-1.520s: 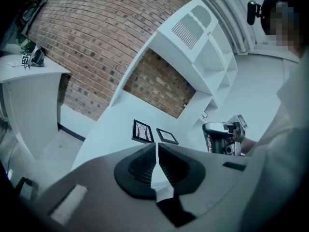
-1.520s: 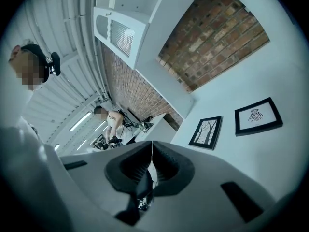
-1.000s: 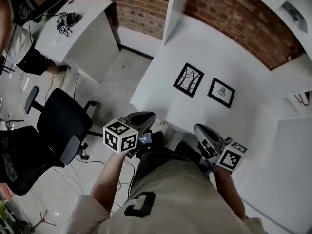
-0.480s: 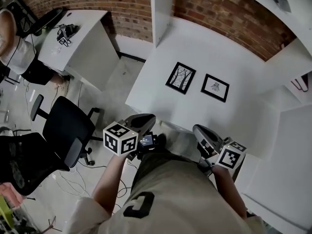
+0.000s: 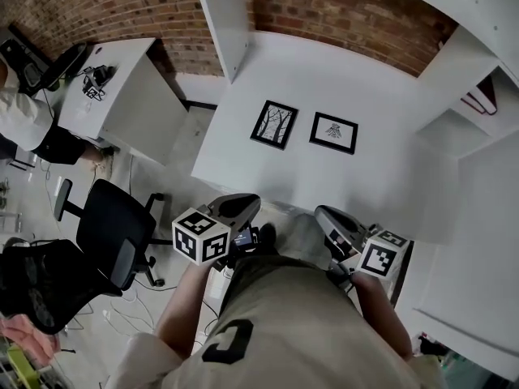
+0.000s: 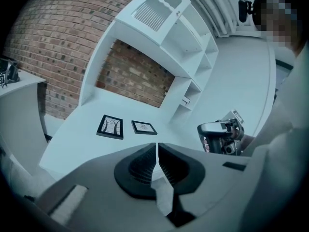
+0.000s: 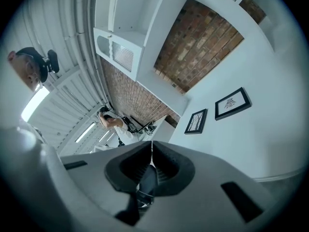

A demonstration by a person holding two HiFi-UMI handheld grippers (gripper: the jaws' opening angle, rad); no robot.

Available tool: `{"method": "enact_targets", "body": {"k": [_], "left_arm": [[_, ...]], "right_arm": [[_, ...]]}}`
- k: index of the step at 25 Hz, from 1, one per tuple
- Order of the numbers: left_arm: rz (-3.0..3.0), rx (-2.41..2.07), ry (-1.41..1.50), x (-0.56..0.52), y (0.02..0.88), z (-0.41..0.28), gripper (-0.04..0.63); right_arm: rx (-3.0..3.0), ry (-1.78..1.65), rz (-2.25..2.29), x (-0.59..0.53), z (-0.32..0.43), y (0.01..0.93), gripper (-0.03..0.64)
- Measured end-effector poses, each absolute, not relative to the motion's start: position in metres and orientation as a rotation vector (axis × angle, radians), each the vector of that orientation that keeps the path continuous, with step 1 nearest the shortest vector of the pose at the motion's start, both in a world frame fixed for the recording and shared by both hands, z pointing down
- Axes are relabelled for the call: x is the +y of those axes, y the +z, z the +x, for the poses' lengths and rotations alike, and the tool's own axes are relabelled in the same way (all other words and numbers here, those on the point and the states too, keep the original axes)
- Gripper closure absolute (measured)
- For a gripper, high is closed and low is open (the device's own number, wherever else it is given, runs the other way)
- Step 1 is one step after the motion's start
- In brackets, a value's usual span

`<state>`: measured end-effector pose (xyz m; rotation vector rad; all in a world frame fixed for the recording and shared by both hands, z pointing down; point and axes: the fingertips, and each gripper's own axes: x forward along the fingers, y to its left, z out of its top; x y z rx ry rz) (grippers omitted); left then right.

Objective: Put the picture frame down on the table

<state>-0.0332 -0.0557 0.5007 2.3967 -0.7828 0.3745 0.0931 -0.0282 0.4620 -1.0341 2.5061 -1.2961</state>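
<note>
Left tongs (image 6: pixel 157 151) and right tongs (image 7: pixel 151 153), both clenched on nothing, hang at the near edge of the white table (image 5: pixel 365 185). The tree-print picture frame (image 5: pixel 274 125) and a smaller picture frame (image 5: pixel 333 133) lie flat side by side mid-table, untouched, so the put-down is probably complete.

Tree-print picture frame (image 5: pixel 274 124) and smaller frame (image 5: pixel 333 132) lie flat on white table (image 5: pixel 381 186).
</note>
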Motion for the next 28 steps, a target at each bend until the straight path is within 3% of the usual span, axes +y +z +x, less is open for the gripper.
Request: {"method": "enact_targets", "body": {"k": [28], "left_arm": [[2.424,-0.81,0.515,0.07,0.496,0.013,0.58]], "right_arm": [[2.429,-1.341,-0.966,0.096,0.135,0.471,0.607]]}}
